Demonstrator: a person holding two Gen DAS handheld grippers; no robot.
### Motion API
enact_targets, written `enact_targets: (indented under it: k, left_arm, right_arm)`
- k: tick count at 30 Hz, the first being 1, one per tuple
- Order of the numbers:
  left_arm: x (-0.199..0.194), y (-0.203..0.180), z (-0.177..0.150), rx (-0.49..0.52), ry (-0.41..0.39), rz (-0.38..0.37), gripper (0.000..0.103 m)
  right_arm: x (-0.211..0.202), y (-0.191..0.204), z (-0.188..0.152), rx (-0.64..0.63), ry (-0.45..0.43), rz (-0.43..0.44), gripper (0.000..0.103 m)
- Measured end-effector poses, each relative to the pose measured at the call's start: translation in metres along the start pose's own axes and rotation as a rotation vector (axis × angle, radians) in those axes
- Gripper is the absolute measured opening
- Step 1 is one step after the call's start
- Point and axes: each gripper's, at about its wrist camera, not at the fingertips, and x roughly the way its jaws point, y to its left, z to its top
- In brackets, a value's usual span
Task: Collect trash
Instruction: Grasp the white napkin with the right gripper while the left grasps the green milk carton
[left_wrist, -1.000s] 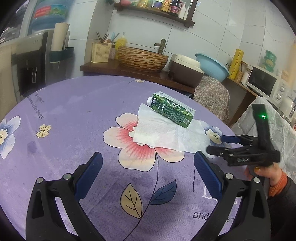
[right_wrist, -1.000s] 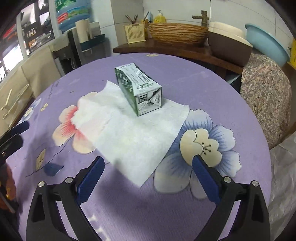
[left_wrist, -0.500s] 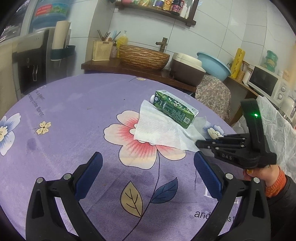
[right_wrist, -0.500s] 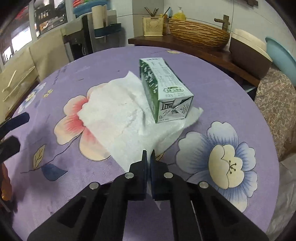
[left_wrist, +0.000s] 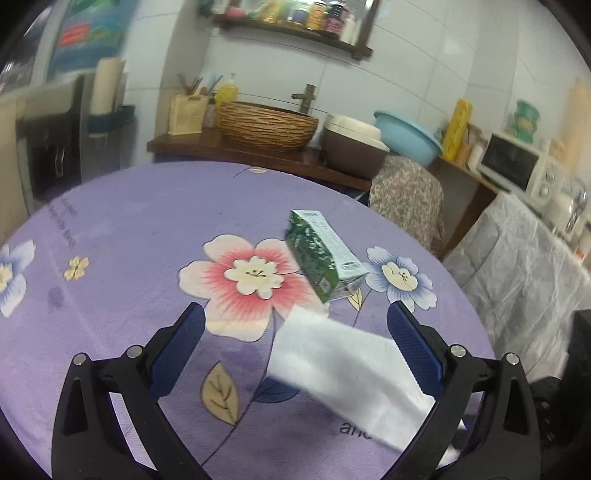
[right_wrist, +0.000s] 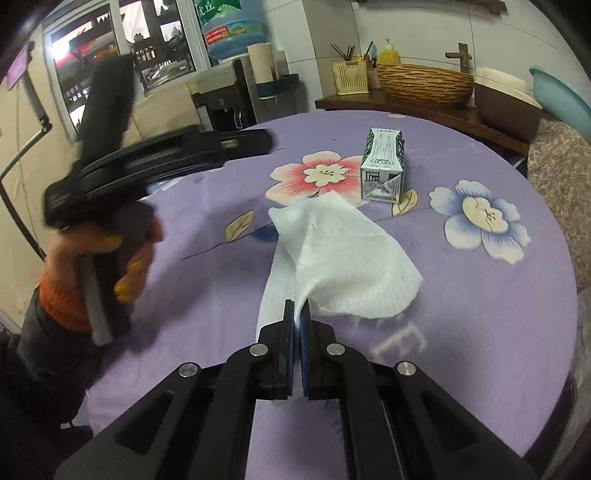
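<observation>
The right gripper (right_wrist: 296, 314) is closed on one corner of the white paper towel (right_wrist: 343, 254). The left gripper (left_wrist: 295, 347) stands wide, holding nothing. At twelve o'clock beyond the towel, the green carton (right_wrist: 384, 166) lies on the purple tablecloth (right_wrist: 480, 314).

The right gripper (right_wrist: 297, 317) has its jaws pressed together on one corner of a white paper towel (right_wrist: 332, 254), which lifts off the purple flowered tablecloth (right_wrist: 480, 314) and folds over itself. Beyond it, toward the table's far edge, a green-and-white carton (right_wrist: 384, 166) lies on its side, apart from the towel. At the table's left edge a hand (right_wrist: 99, 258) (orange cuff, yellow nails) grips the blurred left gripper (right_wrist: 258, 142).
</observation>
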Motion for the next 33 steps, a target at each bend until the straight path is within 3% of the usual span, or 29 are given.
enact_targets:
  k: [5,13,23,26,30,33]
  left_arm:
    - [0.044,-0.041,0.024,0.054,0.080,0.059,0.097]
    - [0.129,-0.077,0.042,0.142,0.226,0.235,0.097]
    - [0.158,-0.074,0.039,0.156,0.273,0.276,0.097]
    - [0.162,-0.070,0.038,0.143,0.284,0.273,0.085]
    - [0.171,-0.063,0.035,0.121,0.319,0.242,0.059]
    - [0.169,-0.058,0.033,0.095,0.307,0.219,0.058]
  right_arm:
    - [-0.015,-0.009,-0.015,0.043,-0.033,-0.066,0.004]
    - [-0.025,-0.020,-0.027,0.093,-0.062,-0.068,0.004]
    - [-0.030,-0.020,-0.039,0.095,-0.073,-0.073,0.004]
    - [-0.030,-0.020,-0.039,0.095,-0.071,-0.074,0.004]
    - [-0.030,-0.020,-0.040,0.097,-0.070,-0.080,0.004]
    - [-0.030,-0.022,-0.041,0.102,-0.070,-0.082,0.004]
